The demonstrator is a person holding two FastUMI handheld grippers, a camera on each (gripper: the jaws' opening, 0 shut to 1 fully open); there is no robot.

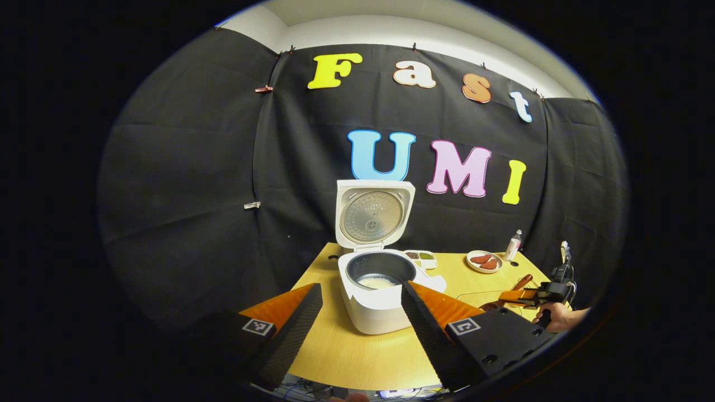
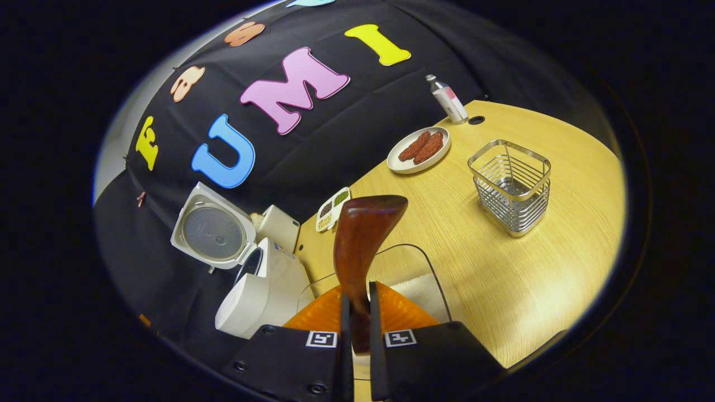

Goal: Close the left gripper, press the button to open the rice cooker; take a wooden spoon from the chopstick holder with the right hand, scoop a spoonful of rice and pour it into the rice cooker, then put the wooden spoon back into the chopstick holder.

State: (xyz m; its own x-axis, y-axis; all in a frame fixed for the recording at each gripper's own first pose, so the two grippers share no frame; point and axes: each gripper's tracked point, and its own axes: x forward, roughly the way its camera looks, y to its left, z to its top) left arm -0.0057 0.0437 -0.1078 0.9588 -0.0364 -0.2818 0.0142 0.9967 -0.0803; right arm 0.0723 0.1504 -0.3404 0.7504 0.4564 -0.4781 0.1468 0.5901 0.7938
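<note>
pale grained table (image 2: 503,279) – smooth wooden spoon (image 2: 363,240)

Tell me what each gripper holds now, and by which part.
The right gripper holds the wooden spoon by its handle, both fingers pressing on it. The left gripper is open and holds nothing.

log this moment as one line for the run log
rice cooker: lid open, rice inside | right gripper: shut on wooden spoon | left gripper: open | chopstick holder: empty
</note>
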